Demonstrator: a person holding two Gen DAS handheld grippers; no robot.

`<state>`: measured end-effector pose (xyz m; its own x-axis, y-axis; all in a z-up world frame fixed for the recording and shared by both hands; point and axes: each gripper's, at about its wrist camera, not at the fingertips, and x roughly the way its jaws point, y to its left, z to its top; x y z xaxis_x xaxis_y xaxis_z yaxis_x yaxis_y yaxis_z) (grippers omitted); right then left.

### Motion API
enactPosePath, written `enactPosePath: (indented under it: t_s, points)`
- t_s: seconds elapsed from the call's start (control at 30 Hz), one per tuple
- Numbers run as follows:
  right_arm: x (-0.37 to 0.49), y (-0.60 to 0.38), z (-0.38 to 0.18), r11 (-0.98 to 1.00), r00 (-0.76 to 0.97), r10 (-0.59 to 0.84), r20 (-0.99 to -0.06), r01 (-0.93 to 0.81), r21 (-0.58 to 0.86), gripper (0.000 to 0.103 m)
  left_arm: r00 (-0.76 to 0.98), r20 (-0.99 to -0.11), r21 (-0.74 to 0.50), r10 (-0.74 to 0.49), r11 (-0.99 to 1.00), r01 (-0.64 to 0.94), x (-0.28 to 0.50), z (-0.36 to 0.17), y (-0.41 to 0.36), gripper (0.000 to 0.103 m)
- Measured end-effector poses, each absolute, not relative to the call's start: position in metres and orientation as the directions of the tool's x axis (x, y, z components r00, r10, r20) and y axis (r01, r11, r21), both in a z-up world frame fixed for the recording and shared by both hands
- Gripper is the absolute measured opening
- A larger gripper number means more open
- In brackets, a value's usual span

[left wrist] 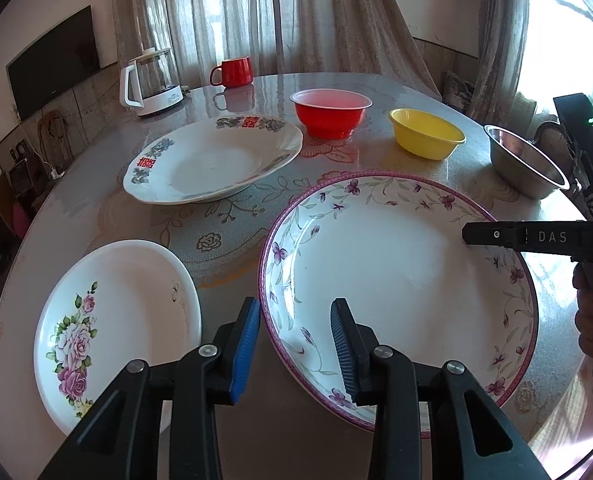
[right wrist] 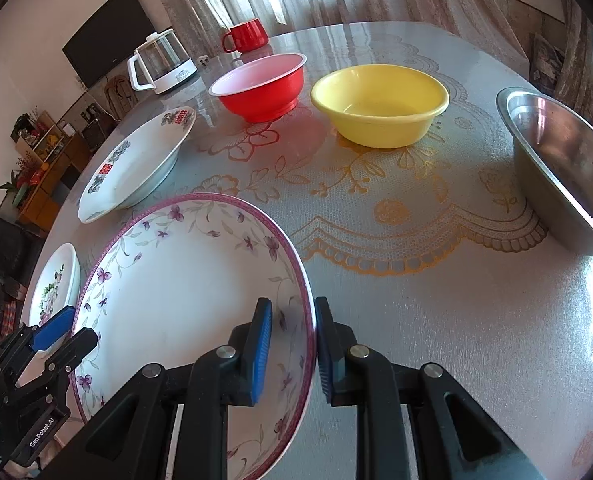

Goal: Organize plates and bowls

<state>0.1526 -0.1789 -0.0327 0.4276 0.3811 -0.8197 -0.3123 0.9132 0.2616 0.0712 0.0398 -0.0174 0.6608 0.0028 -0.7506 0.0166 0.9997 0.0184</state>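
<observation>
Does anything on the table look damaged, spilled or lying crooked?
Nothing spilled or broken shows. One oddity: the plate with red characters looks tilted, its near rim overlapping the lace mat's edge. The purple-rimmed plate has both grippers at its rim.

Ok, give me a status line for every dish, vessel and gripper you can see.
Purple-rimmed plate: gripped at right rim, empty.
Rose plate: flat on table, empty.
Red-character plate: resting on table, empty.
Red bowl: upright, empty.
Yellow bowl: upright, empty.
Steel bowl: upright, empty.
Red mug: upright.
Kettle: lid on.
Left gripper: straddling plate's left rim, pads apart.
Right gripper: clamped on plate's rim.
</observation>
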Motion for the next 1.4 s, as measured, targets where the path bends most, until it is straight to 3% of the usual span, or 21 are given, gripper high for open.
enactPosePath:
  t_s: [0.17,0.23,0.5,0.9,1.4]
  points:
    - [0.147,-0.182,-0.034,0.906,0.429,0.401,-0.809,-0.315,0.282,0.023,0.633,-0.773,-0.025,-0.031,1.000,0.018,0.069,-0.023,0.046,0.035]
    - [0.144,-0.182,-0.033,0.908,0.433,0.396,-0.810,-0.318,0.274,0.023,0.629,-0.777,-0.022,-0.027,1.000,0.016,0.066,-0.029,0.046,0.027]
    - [0.131,-0.178,-0.033,0.927,0.474,0.345,-0.810,-0.310,0.213,0.018,0.644,-0.765,-0.014,-0.001,1.000,-0.014,0.067,-0.027,0.050,0.018]
    - [0.123,-0.172,-0.033,0.952,0.528,0.281,-0.801,-0.257,0.165,0.018,0.651,-0.756,0.036,0.065,0.998,-0.058,0.080,-0.026,0.047,0.018]
    - [0.103,-0.174,-0.033,0.959,0.539,0.267,-0.799,-0.231,0.165,0.022,0.672,-0.740,-0.015,0.033,0.998,-0.065,0.054,-0.022,0.044,0.018]
